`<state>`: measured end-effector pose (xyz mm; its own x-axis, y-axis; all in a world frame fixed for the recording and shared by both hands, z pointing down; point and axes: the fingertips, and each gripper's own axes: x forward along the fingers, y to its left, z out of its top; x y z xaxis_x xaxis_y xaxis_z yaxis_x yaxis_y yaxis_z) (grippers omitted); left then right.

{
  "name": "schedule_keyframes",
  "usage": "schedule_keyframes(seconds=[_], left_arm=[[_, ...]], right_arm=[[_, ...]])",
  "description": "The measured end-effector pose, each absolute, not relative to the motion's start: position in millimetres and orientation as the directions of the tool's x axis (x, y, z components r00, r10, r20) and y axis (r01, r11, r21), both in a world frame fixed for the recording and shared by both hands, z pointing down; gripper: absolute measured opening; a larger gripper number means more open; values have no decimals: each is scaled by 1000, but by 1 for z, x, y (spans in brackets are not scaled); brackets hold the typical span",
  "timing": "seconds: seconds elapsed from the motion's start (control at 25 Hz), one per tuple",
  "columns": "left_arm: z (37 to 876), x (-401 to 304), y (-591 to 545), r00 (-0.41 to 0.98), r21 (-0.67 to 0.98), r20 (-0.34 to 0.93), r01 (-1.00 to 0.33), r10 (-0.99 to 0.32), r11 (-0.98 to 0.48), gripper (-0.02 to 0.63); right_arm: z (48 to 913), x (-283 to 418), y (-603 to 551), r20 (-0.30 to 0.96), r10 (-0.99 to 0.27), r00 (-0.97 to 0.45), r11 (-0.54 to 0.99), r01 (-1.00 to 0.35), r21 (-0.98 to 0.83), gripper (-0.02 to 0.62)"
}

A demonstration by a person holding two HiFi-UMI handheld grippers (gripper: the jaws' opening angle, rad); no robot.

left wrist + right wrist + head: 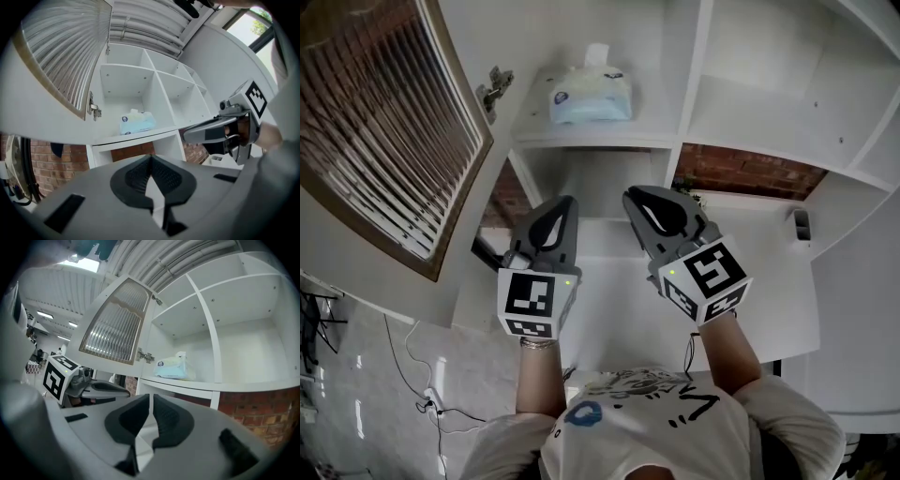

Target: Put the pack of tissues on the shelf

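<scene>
The pack of tissues (591, 94) sat on the shelf (581, 137) — the placing looked done — while the left gripper (562, 214) and right gripper (649, 208) hung below, jaws together on nothing, so only lowering them seemed left.

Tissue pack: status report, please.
Left gripper shut, empty; right gripper shut, empty. Tissue pack sits on the shelf, clear of both. Cabinet door open, not obstructing.

Left gripper (562, 208) points to 1 o'clock, right gripper (641, 201) to 11, side by side, jaws pressed together, holding nothing
</scene>
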<state>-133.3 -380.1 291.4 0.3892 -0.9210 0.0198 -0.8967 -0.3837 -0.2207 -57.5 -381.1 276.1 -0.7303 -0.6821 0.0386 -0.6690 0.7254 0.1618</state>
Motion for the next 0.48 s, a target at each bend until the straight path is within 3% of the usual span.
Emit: schedule_keyframes(seconds=[0.48], left_arm=[[346,-129,-355,410,-188,143,-882,-901,-432,15]], right_arm=[[323,-49,-355,108,-660,-744,750,-642,159,41]])
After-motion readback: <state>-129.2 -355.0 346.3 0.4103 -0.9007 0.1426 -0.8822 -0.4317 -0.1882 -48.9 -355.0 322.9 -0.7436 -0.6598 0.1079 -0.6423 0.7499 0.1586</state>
